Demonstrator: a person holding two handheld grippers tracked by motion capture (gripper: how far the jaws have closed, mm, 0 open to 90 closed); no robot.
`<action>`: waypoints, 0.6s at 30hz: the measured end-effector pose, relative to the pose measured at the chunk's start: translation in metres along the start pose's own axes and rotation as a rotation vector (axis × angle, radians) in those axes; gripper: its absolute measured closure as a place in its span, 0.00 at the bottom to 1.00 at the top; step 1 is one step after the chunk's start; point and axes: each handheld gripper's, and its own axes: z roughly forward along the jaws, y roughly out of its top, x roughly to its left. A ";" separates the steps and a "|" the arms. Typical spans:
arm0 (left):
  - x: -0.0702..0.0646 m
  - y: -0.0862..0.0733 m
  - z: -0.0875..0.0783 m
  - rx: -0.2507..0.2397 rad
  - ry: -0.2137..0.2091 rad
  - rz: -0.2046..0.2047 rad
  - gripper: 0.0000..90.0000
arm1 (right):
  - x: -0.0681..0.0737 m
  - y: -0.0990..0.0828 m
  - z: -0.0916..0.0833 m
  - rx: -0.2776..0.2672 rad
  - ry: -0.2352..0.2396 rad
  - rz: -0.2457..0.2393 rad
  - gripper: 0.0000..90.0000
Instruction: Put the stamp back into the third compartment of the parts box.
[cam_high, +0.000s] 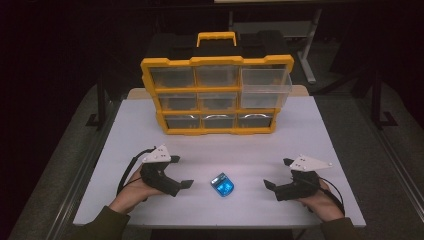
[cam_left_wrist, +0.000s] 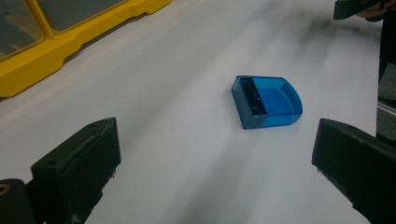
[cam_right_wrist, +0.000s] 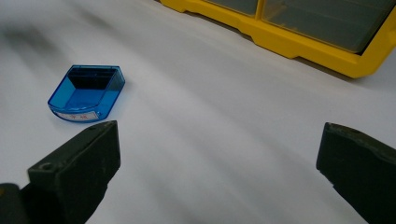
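A small blue see-through box (cam_high: 222, 185) lies on the white table (cam_high: 310, 130) near its front edge, between my two grippers. My left gripper (cam_high: 182, 171) is to its left, open, jaws pointing toward it. My right gripper (cam_high: 277, 172) is to its right, also open and facing it. In the left gripper view the blue box (cam_left_wrist: 267, 101) lies ahead of the wide-apart jaws of the left gripper (cam_left_wrist: 217, 154), a little to the right. In the right gripper view the blue box (cam_right_wrist: 86, 93) sits just beyond the left jaw of the right gripper (cam_right_wrist: 219, 154). Neither gripper touches it.
A yellow organizer (cam_high: 217, 95) with clear drawers stands upright at the back of the table; its top right drawer (cam_high: 265, 87) is pulled out. Its yellow frame (cam_left_wrist: 56, 51) appears at the top left of the left gripper view, and the same frame (cam_right_wrist: 299, 42) at the top of the right gripper view.
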 end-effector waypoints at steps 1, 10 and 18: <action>-0.001 0.001 0.001 -0.001 -0.001 -0.003 0.01 | 0.000 0.000 0.000 0.001 -0.001 0.001 0.00; -0.004 0.005 0.009 0.014 -0.017 -0.002 0.01 | -0.001 0.000 -0.001 0.001 -0.006 0.005 0.00; -0.010 0.014 0.018 0.022 -0.028 0.007 0.01 | 0.000 0.001 0.000 0.000 -0.008 -0.001 0.00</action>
